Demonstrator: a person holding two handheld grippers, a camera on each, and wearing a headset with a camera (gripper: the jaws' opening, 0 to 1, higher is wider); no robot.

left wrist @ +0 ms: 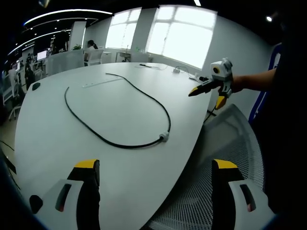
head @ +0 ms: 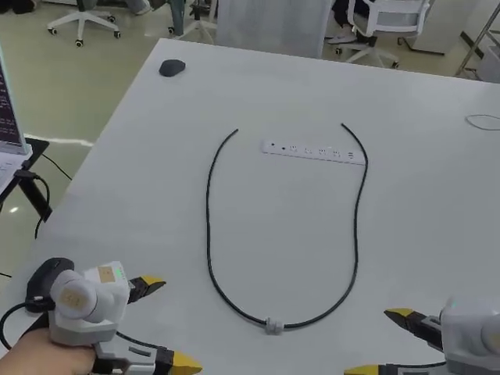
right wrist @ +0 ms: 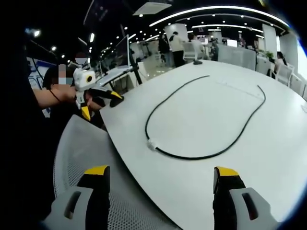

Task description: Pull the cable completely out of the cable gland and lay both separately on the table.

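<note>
In the head view we see the black cable [head: 208,219] lying in a U on the white table [head: 141,156]. The cable gland [head: 273,325] sits at its bend. The markings on the power strip [head: 312,151] are too small to read. Office chairs [head: 82,19] stand beyond.

In the left gripper view, our left gripper [left wrist: 156,164] is spread wide and empty.

In the right gripper view, our right gripper [right wrist: 161,170] is likewise spread and empty, under ceiling lights [right wrist: 211,9].

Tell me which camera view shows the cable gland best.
The head view: it looks down on the cable gland, a pale fitting threaded on the black cable at the bottom of its U-shaped loop. Both gripper views show it, but as a small light bead on the cable, at a low angle and fisheye-warped.
</note>
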